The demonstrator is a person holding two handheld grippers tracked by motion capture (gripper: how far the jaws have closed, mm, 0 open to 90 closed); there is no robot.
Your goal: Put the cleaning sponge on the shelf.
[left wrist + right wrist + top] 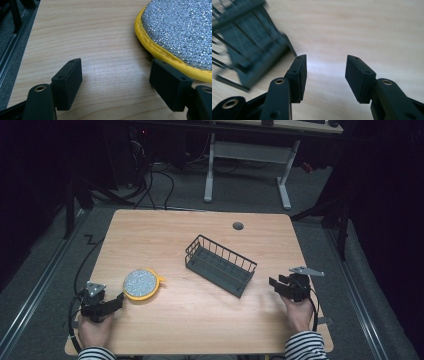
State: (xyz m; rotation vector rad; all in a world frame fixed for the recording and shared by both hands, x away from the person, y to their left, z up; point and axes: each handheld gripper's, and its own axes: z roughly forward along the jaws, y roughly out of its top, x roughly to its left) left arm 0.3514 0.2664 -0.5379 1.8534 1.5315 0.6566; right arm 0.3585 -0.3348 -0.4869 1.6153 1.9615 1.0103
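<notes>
Here the round scouring pad (140, 283), silver glitter face with yellow rim, is lying flat just beside the wide-open, empty left gripper (118, 301); right gripper (276, 285) is gaping empty near the wire basket (220, 265).

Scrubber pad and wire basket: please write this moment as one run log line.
left gripper: open, beside scrubber pad, not gripping | right gripper: open, empty, near wire basket | both items on table

Scrubber (141, 283) left of basket (220, 264)
</notes>
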